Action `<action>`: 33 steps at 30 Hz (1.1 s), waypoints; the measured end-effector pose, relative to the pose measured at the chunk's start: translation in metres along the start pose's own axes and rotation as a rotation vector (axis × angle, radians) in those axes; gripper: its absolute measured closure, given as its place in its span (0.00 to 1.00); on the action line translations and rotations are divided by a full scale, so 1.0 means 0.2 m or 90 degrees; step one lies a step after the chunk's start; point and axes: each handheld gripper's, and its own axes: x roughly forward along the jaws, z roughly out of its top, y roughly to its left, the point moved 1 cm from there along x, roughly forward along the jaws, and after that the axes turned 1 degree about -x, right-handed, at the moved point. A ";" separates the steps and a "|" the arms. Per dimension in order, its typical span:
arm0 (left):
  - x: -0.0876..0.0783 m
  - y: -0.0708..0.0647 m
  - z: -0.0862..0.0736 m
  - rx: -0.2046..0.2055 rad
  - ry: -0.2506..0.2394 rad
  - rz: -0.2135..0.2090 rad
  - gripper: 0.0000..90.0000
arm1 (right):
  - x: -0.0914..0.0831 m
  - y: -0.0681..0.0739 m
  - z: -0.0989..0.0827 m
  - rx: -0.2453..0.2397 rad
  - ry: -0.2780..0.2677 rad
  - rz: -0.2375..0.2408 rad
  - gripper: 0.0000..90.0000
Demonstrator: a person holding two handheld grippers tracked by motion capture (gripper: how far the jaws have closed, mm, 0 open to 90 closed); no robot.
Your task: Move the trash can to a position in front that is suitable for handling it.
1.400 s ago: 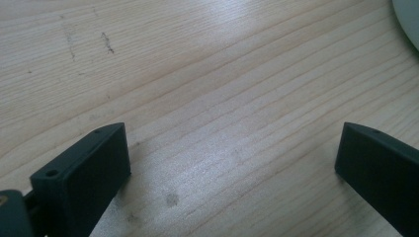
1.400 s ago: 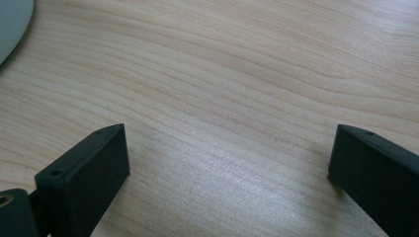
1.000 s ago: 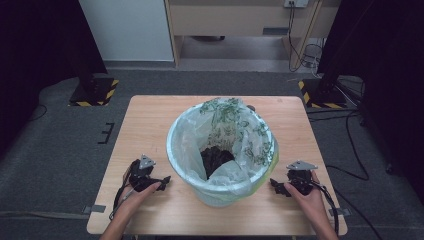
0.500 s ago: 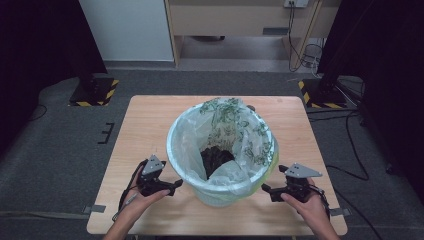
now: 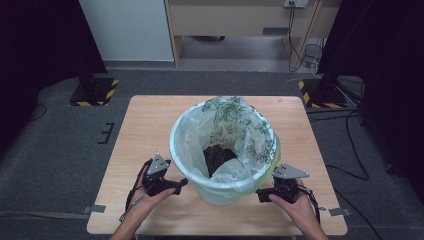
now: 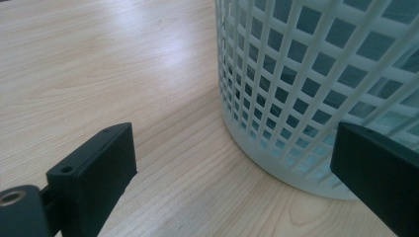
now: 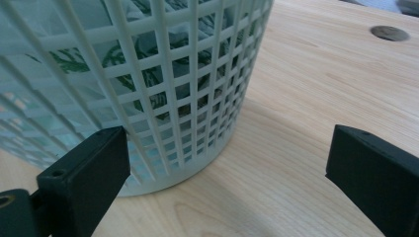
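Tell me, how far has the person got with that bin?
Done: the lattice bin on the wooden table already has a leaf-print bag lining it, with something dark at the bottom. In hand: the left claw and right claw sit open on either side of its base. Left: neither grips anything yet, so probably nearly everything.

Pale mint lattice basket [image 5: 220, 192], green-leaf-patterned clear liner [image 5: 235, 117], light wood table [image 5: 145, 130].

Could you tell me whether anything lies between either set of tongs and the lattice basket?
Nothing visible does. Bare table lies between the open left tongs and the basket, and likewise before the open right tongs.
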 end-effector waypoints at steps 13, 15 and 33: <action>0.09 -0.01 0.04 -0.024 -0.024 0.046 0.04 | 0.03 -0.04 0.01 0.034 -0.014 -0.088 0.04; 0.10 -0.01 0.05 -0.026 -0.026 0.052 0.04 | 0.03 -0.05 0.01 0.034 -0.019 -0.100 0.05; 0.01 0.05 0.04 -0.036 -0.023 0.046 0.05 | -0.02 -0.07 0.01 0.029 0.004 -0.102 0.04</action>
